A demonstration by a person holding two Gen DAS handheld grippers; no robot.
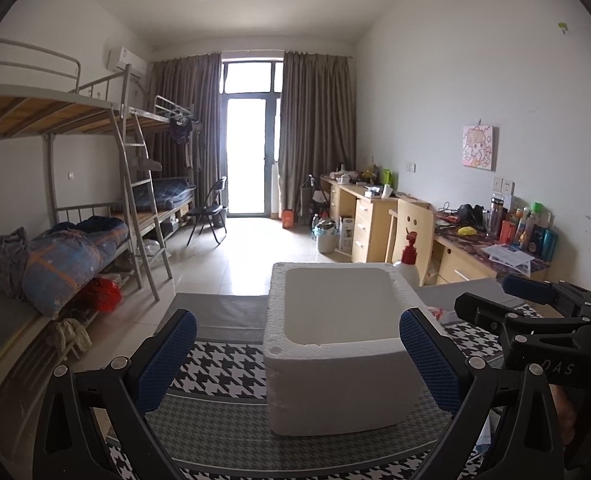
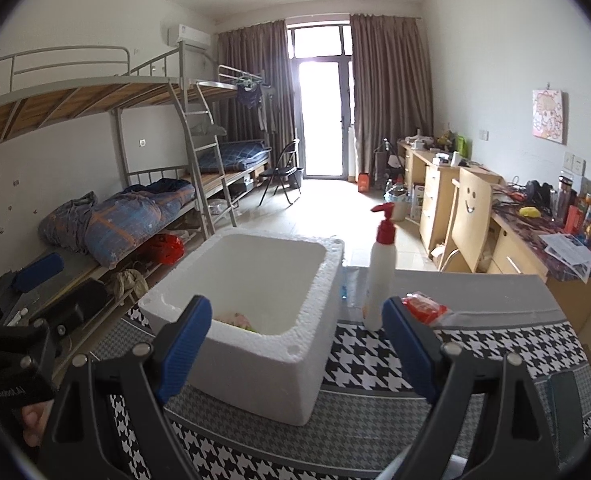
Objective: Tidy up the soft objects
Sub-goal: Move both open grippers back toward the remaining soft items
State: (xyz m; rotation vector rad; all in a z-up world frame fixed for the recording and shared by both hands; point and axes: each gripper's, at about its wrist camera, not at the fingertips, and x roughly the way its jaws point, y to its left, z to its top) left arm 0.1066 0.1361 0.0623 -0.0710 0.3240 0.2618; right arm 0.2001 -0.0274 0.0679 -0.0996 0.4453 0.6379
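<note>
Both grippers, left (image 1: 297, 354) & right (image 2: 297, 344), hang w/ jaws spread wide, holding nothing. Foam box (image 2: 255, 320) sits on table (image 2: 495, 344), some soft pinkish items (image 2: 237, 319) already inside. Red packet (image 2: 423, 306) beside pump bottle (image 2: 381, 276) probably left to sort.

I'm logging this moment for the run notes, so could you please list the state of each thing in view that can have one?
Left claw: open, holding nothing.
Right claw: open, holding nothing.
Foam box: lidless, upright on the cloth, something pink and green at its bottom.
Pump bottle: upright beside the box, red pump on.
Red packet: lying flat on the table.
Curtains: drawn apart.
</note>
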